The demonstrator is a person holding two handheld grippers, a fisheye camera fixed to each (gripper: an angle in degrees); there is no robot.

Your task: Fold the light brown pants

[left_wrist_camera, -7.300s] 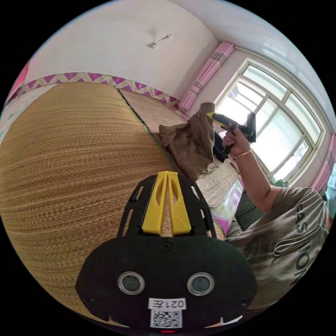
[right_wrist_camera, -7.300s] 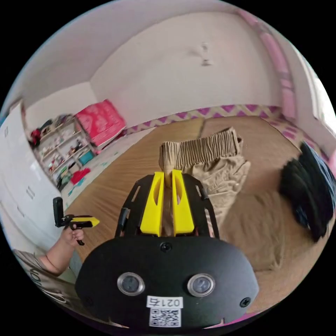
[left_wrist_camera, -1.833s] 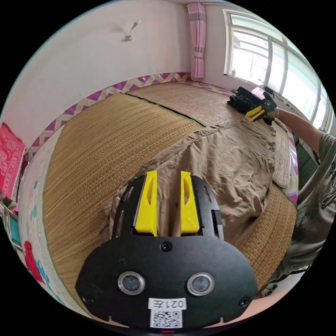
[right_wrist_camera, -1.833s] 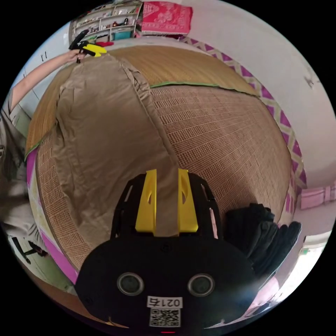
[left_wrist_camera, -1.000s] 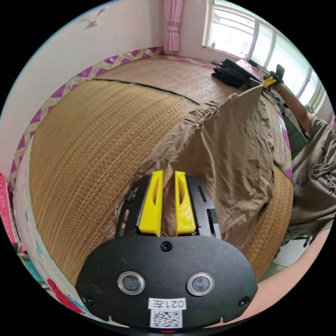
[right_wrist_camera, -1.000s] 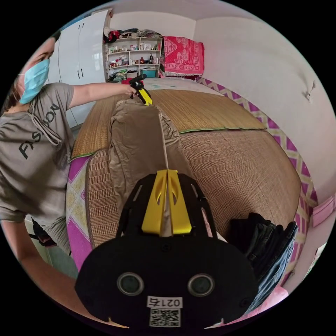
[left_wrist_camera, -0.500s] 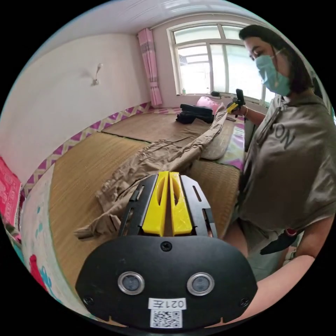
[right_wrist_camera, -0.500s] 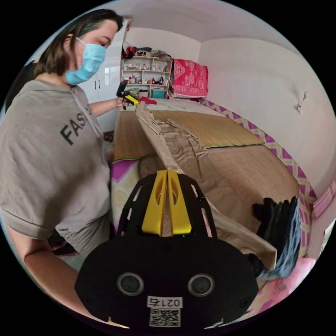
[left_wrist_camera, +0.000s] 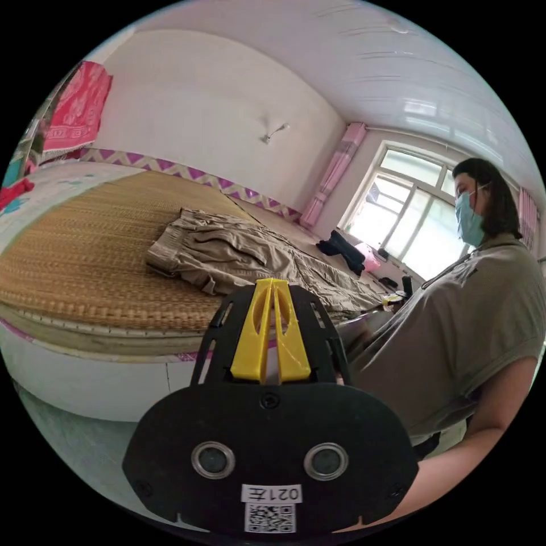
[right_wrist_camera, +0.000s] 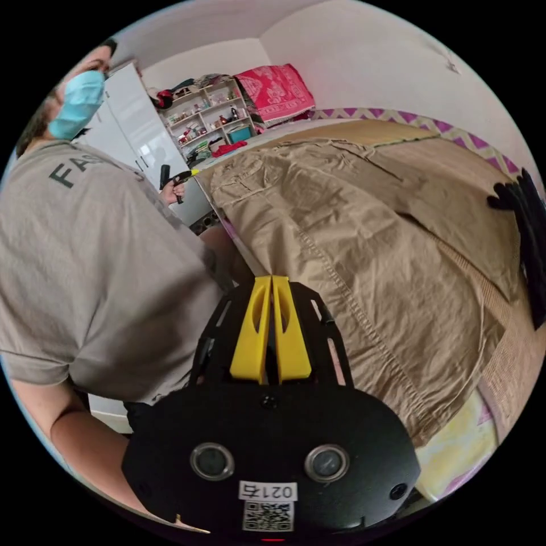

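Note:
The light brown pants lie stretched out lengthwise on the woven mat, wrinkled at the end nearer the left gripper view. In the right gripper view the pants spread wide and flat along the bed's near edge. My left gripper is shut with nothing between its jaws, held off the bed's side, below mat level. My right gripper is shut too, its tips just at the pants' near edge and gripping no cloth. The left gripper also appears in the person's hand by the far end of the pants.
A pile of black clothes lies on the mat beyond the pants. The person's grey shirt stands close by the bed edge. A shelf and a red cloth are at the far wall.
Half a second ago both grippers held the pants lifted by one long edge. Now the pants lie flat on the mat and both grippers have let go and drawn back to the bed's side.

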